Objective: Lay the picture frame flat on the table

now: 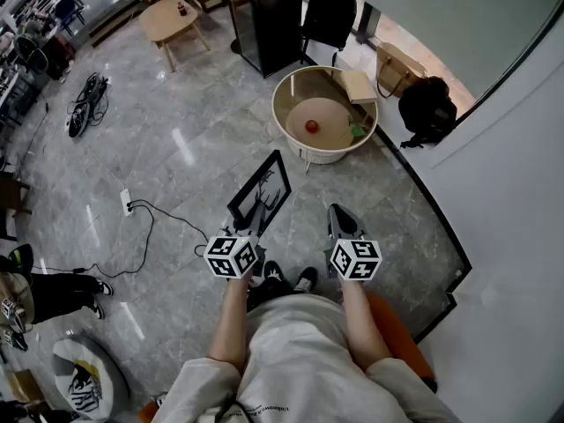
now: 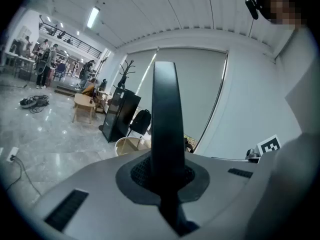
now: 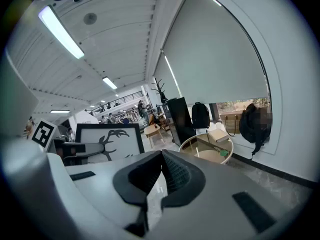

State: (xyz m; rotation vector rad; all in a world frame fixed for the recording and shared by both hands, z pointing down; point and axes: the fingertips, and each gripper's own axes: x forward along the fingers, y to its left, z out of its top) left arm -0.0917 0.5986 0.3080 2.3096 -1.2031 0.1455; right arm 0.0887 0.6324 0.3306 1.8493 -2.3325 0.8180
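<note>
Forearms (image 1: 231, 311) of a person in a pale shirt (image 1: 295, 359), one tool in each hand. Left tool (image 1: 255, 226): jaws clamped on the near edge of the picture frame (image 1: 261, 192). Frame: black border, white print with a dark branch motif. It is held upright on edge in the air above the grey floor (image 1: 176, 148), short of the round tabletop (image 1: 322, 155). Long axis runs away from the person toward that tabletop. Print faces the right tool (image 1: 340, 215). Right tool: jaws together, nothing between.
</note>
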